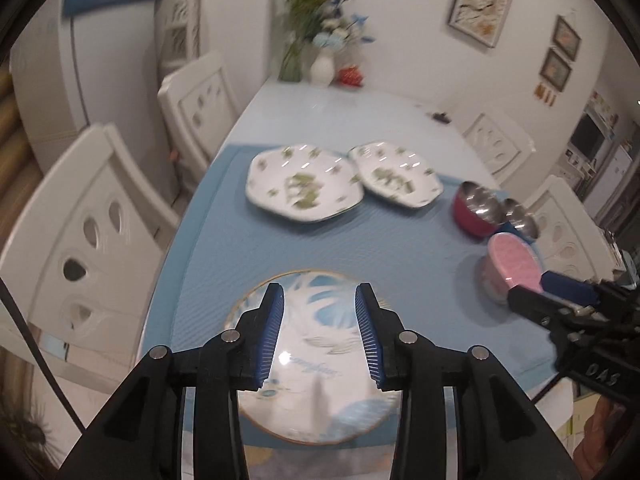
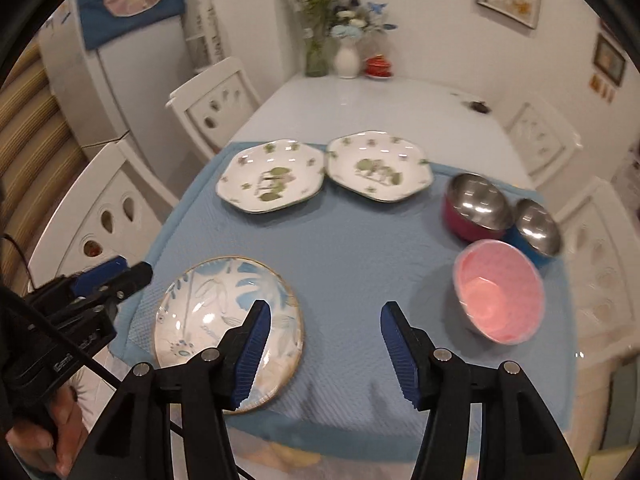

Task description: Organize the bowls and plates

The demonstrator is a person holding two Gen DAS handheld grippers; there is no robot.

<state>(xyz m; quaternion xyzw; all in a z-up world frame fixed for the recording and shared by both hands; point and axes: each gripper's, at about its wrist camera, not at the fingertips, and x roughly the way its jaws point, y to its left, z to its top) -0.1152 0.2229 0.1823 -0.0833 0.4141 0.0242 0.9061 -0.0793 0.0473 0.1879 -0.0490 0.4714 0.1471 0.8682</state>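
On the blue mat (image 2: pixel 352 264): two green-patterned plates (image 2: pixel 270 178) touching at the far side, blue-leaf plate (image 2: pixel 208 300) near the front-left, pink bowl (image 2: pixel 498 296) right, beside red (image 2: pixel 474 208) and blue steel bowls (image 2: pixel 536 228). Above: left gripper (image 1: pixel 320 332) part-open, empty; right gripper (image 2: pixel 324 352) wider, empty.

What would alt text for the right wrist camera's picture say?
An open right gripper hangs empty above a light blue table mat. On the mat lie a round blue-leaf plate, two octagonal white plates with green flowers, a pink bowl and two steel-lined bowls.
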